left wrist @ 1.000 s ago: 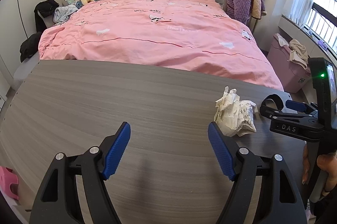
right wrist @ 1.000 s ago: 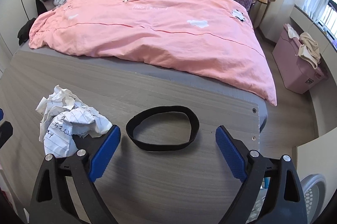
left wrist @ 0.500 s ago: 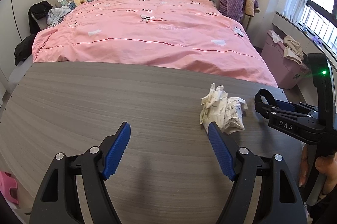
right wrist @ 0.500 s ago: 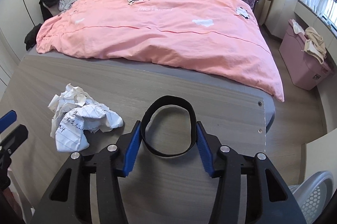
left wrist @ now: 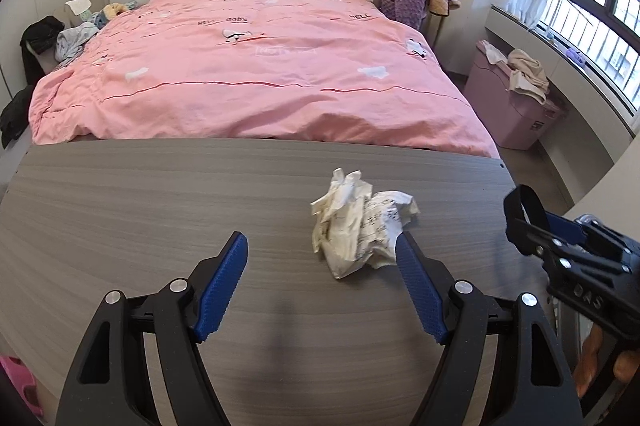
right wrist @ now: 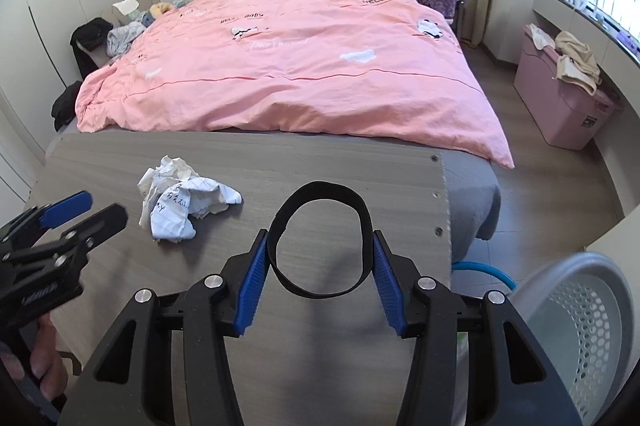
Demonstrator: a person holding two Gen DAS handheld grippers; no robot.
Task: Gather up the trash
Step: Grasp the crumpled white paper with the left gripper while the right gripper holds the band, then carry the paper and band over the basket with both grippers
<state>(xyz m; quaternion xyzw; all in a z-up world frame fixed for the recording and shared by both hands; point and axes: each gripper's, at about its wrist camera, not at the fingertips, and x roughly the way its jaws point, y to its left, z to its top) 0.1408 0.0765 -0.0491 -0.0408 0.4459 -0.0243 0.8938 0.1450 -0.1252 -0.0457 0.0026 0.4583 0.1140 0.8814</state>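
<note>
While the right gripper (right wrist: 316, 280) pinches the black band (right wrist: 320, 238) between its 2 fingers above the bench (right wrist: 360, 177), the left gripper (left wrist: 320, 286), opening, nears crumpled paper (left wrist: 360, 222); the limp band could slip free before reaching the basket (right wrist: 580, 326).

I count one grey wood-grain tabletop (right wrist: 120, 161), bearing one crumpled wad of white lined paper (left wrist: 360, 222) and one black elastic band loop (right wrist: 320, 238). Two black grippers with blue pads are before me: the left gripper (left wrist: 320, 286) and the right gripper (right wrist: 316, 274). Beyond: one pink quilted bed (left wrist: 256, 65), one lilac plastic storage box (right wrist: 560, 105), one grey perforated plastic basket (right wrist: 592, 326).
</note>
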